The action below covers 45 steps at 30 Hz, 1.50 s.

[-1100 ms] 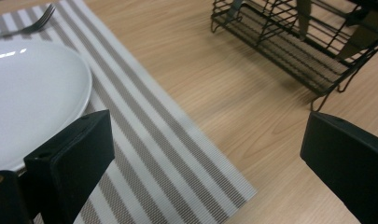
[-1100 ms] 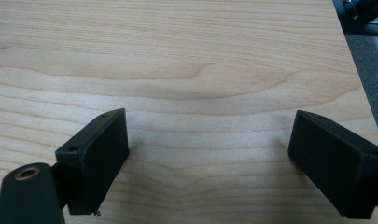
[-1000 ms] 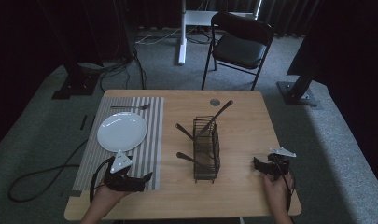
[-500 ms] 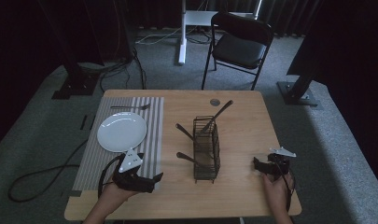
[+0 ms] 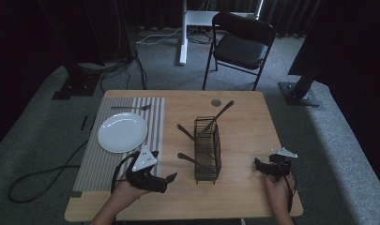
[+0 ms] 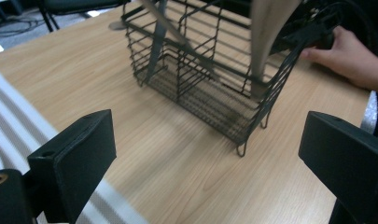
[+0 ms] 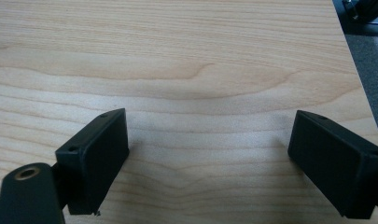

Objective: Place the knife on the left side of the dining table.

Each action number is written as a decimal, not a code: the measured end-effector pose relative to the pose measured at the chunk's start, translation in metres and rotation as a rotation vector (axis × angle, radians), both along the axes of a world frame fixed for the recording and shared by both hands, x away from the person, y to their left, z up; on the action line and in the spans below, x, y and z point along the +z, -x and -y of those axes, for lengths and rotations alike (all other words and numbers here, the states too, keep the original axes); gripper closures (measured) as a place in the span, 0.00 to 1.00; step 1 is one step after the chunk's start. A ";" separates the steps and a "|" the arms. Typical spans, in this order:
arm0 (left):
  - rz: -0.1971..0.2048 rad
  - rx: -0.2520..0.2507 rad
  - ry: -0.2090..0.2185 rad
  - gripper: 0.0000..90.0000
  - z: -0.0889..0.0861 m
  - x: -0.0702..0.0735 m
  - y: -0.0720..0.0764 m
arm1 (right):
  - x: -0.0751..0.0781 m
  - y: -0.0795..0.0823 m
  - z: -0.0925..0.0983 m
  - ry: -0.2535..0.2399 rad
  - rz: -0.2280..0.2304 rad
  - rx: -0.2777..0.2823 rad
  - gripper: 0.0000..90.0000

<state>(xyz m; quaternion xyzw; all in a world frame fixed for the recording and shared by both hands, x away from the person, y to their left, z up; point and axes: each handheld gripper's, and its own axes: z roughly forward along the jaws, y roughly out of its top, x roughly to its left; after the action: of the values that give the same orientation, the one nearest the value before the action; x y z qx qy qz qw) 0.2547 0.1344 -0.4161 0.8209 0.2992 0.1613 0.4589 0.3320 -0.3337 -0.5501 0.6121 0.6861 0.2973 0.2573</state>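
Both grippers gape empty: left gripper (image 5: 170, 177) w/ wire basket (image 5: 207, 149) ahead; right gripper (image 5: 258, 165) over bare table (image 5: 244, 197).

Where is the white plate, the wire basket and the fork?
white plate (image 5: 122, 132), high view, its middle.
wire basket (image 5: 207, 173), high view, its near wall.
fork (image 5: 130, 108), high view, its handle on the striped mat.

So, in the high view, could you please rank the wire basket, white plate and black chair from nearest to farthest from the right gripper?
From the right gripper:
1. Wire basket, to its left, mid-table.
2. White plate, far left, on the striped mat.
3. Black chair, beyond the table's far edge.
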 end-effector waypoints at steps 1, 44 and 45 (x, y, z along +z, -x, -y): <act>0.005 -0.008 0.001 0.05 0.002 0.001 0.000 | 0.000 0.000 0.000 0.000 0.000 0.000 0.13; 0.017 -0.094 0.149 0.81 0.036 0.006 -0.015 | 0.000 0.000 0.000 -0.001 -0.001 0.000 0.13; 0.017 -0.096 0.152 0.83 0.036 0.006 -0.015 | 0.000 0.000 0.000 -0.001 0.000 0.000 0.13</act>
<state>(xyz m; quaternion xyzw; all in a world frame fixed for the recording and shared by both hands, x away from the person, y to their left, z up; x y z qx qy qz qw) 0.2700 0.0986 -0.4102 0.7958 0.2667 0.1229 0.5296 0.3320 -0.3336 -0.5500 0.6125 0.6859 0.2974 0.2570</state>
